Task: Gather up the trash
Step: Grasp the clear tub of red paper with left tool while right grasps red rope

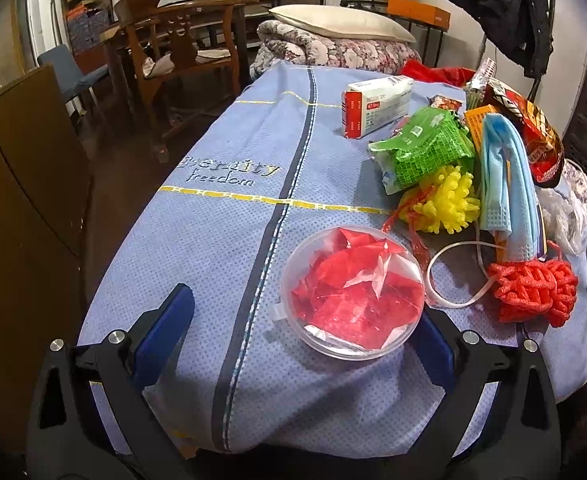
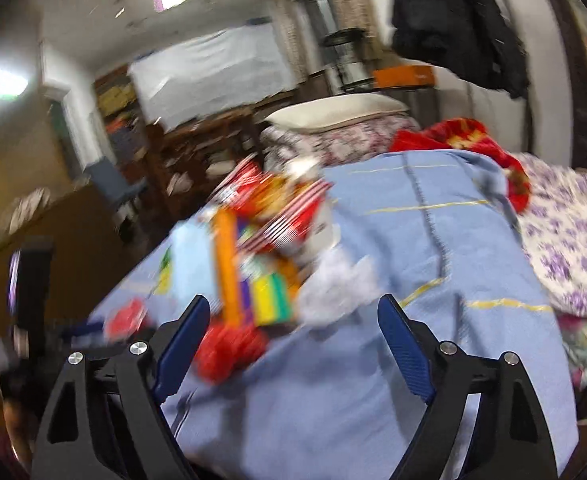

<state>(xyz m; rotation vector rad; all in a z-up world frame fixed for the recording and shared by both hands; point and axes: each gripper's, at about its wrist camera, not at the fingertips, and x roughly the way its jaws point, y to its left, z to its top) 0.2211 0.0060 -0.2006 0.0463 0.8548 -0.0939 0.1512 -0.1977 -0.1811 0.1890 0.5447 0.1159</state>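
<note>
We count two grippers, both with jaws spread and nothing clamped. Our left gripper (image 1: pixel 305 320) hangs over one round clear tub (image 1: pixel 353 294) of red scraps (image 1: pixel 357 292); the tub sits on the blue bedspread (image 1: pixel 233 176) near the right pad, though we cannot tell if they touch. Beyond it the trash lies in a heap: one green packet (image 1: pixel 423 144), one yellow foam net (image 1: pixel 447 200), one red foam net (image 1: pixel 533 292), one blue face mask (image 1: pixel 507 184), one white box (image 1: pixel 375 106) and one red snack bag (image 1: pixel 533 132). Our right gripper (image 2: pixel 293 320) faces the same heap, blurred. One pillow (image 1: pixel 341 24) lies behind.
</note>
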